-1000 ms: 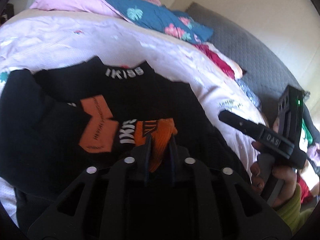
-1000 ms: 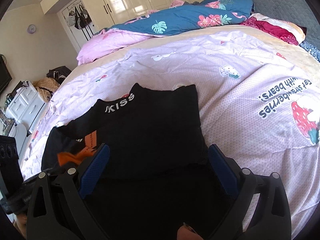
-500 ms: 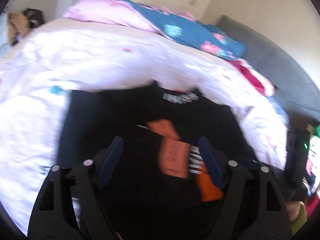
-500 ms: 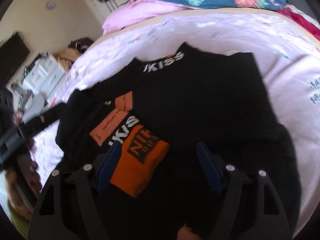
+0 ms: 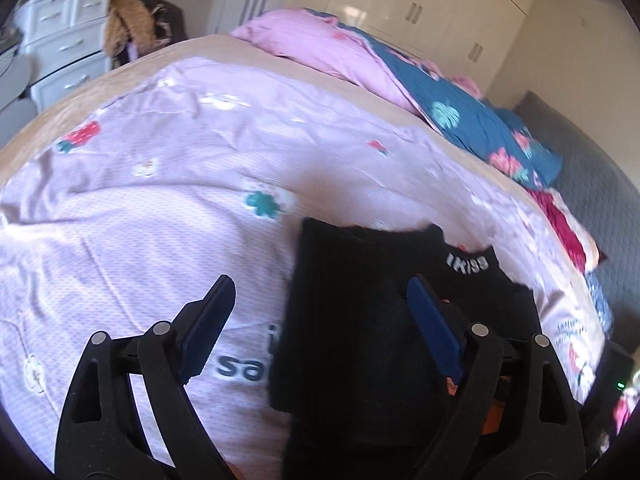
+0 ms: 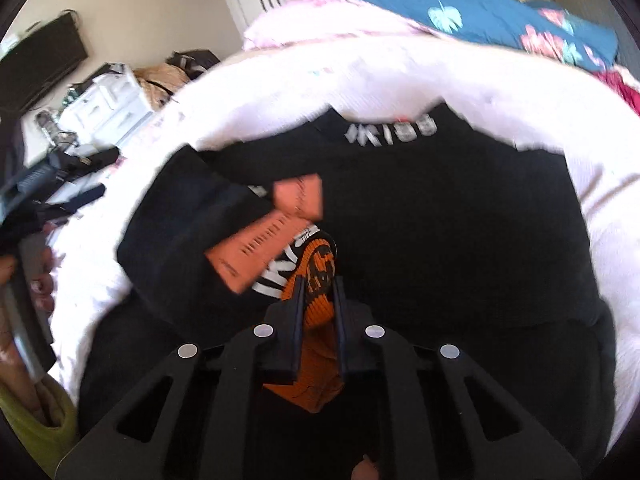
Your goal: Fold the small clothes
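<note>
A black top (image 6: 440, 220) lies flat on the bed, white lettering (image 6: 390, 132) at its collar. A sleeve is folded across it, and orange tags (image 6: 260, 248) lie by the sleeve's orange cuff (image 6: 320, 308). My right gripper (image 6: 318, 282) is closing, its pads pressed on that cuff. In the left wrist view the top (image 5: 360, 320) sits at lower right. My left gripper (image 5: 320, 284) hangs over the top's left edge, jaws wide and still opening, gripping nothing. The hand (image 6: 36, 280) holding the left gripper shows at the left of the right wrist view.
The bed carries a pale lilac strawberry-print sheet (image 5: 160, 200). A pink and blue quilt (image 5: 460, 112) is heaped at the far side, with red cloth (image 5: 560, 220) by the grey headboard (image 5: 592, 184). White drawers (image 5: 60, 40) stand beyond the bed's left edge.
My left gripper let go of the orange cuff, opened wide and swung left over the top's edge. My right gripper moved onto the cuff and closed on it.
</note>
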Demonstrator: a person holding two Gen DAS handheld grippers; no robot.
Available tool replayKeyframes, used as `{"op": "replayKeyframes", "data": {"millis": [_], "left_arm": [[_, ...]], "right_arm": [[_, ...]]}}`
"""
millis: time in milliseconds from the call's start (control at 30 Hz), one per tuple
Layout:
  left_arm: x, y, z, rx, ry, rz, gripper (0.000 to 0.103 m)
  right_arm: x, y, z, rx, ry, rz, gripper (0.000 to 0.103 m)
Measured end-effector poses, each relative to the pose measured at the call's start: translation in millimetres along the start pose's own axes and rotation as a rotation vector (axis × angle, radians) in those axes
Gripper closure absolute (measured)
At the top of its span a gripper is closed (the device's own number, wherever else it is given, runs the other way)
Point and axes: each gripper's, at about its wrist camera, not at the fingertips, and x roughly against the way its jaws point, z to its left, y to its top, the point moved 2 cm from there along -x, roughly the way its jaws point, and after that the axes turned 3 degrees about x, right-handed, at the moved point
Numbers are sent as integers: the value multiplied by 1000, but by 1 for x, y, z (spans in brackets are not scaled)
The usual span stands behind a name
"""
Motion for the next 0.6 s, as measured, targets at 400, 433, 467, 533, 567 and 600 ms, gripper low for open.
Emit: {"op": "replayKeyframes", "data": {"millis": [400, 433, 467, 533, 567, 600], "left_arm": [[1, 4, 20, 61, 15, -4, 22], [0, 3, 19, 58, 14, -1, 22], [0, 2, 18, 57, 14, 1, 22], [-5, 0, 15, 52, 7, 11, 22], [-7, -1, 13, 48, 7, 17, 22], [-10, -3, 12, 42, 6, 24, 22]], "right_arm": [[86, 99, 17, 149, -11, -228, 92], [90, 102, 10, 148, -30, -238, 92], [92, 101, 2, 143, -48, -238, 92], [89, 96, -11, 132, -86, -225, 92], [86, 91, -20, 116, -106, -209, 92], [83, 86, -27, 103, -119, -198, 92]]}}
